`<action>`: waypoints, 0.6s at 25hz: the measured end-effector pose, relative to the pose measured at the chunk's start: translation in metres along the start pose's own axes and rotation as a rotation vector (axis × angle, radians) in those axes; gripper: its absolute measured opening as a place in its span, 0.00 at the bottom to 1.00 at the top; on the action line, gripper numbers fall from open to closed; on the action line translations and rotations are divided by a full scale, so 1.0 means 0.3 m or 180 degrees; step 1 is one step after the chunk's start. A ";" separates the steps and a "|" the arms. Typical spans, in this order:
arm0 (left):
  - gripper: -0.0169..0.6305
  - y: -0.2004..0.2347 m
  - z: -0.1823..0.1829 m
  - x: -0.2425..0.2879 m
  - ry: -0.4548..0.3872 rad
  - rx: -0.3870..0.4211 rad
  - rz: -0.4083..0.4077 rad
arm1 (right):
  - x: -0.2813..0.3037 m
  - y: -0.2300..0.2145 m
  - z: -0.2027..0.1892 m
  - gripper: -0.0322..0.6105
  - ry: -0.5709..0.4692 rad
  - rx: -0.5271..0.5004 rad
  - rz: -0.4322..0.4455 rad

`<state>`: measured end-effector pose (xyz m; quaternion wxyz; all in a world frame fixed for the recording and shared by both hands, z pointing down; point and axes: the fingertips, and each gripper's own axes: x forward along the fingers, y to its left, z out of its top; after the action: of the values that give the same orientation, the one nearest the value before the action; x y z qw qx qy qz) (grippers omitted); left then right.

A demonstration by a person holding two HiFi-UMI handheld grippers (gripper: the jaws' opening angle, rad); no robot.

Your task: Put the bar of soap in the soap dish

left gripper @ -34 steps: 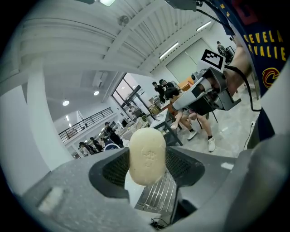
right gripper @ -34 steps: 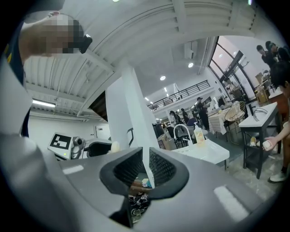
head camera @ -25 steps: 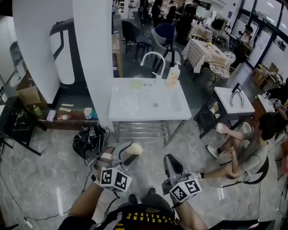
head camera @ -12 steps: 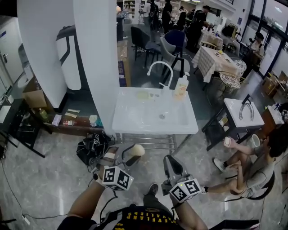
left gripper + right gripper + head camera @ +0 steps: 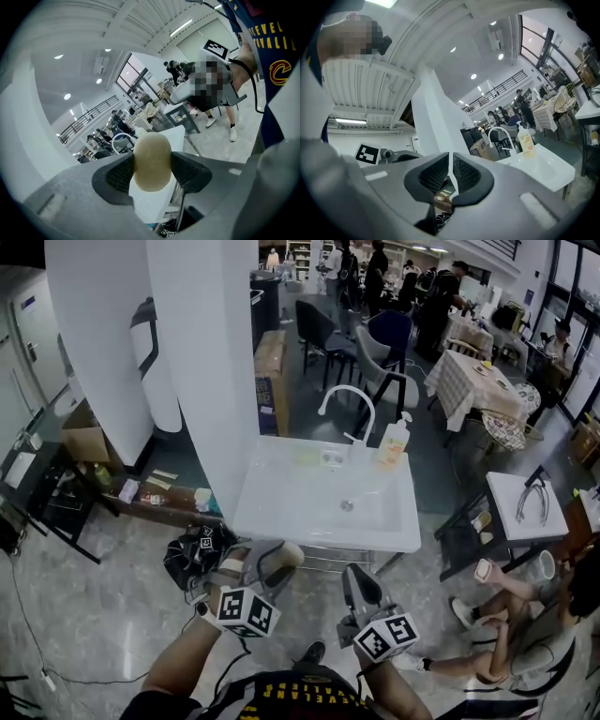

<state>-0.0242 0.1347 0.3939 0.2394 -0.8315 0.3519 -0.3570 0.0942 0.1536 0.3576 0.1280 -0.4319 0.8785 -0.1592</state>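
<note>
Soap bar [image 5: 152, 161] matt, smooth; sink [image 5: 272, 512] glossy white, smooth; floor [image 5: 84, 615] polished, glossy, stone-look.

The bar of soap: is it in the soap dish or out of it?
Out. The bar of soap sits clamped between the left gripper's pads, short of the white sink.

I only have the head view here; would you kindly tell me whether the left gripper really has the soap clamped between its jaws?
Observer: Yes. In the left gripper view, the left gripper has its pads pressed on both sides of the bar of soap.
Operator: Thank you. Is the right gripper carrying anything?
Observer: No. The right gripper view shows the right gripper with its jaws closed to a sliver and nothing between them.
</note>
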 end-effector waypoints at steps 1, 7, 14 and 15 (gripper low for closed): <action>0.42 0.011 0.005 0.020 0.0024 -0.0006 0.0012 | 0.014 -0.022 0.006 0.09 0.0010 0.0017 0.0022; 0.42 0.065 0.031 0.135 0.0115 -0.0044 0.0096 | 0.087 -0.136 0.039 0.09 0.0058 0.0097 0.0154; 0.42 0.094 0.043 0.217 0.0213 -0.0033 0.0175 | 0.144 -0.227 0.069 0.09 0.0084 0.0124 0.0265; 0.42 0.092 0.039 0.225 0.0230 -0.0036 0.0176 | 0.149 -0.239 0.066 0.09 0.0091 0.0129 0.0270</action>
<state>0.0069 0.0677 0.3975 0.2316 -0.8094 0.3851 -0.3780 0.1262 0.0732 0.3635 0.1308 -0.3892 0.8943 -0.1776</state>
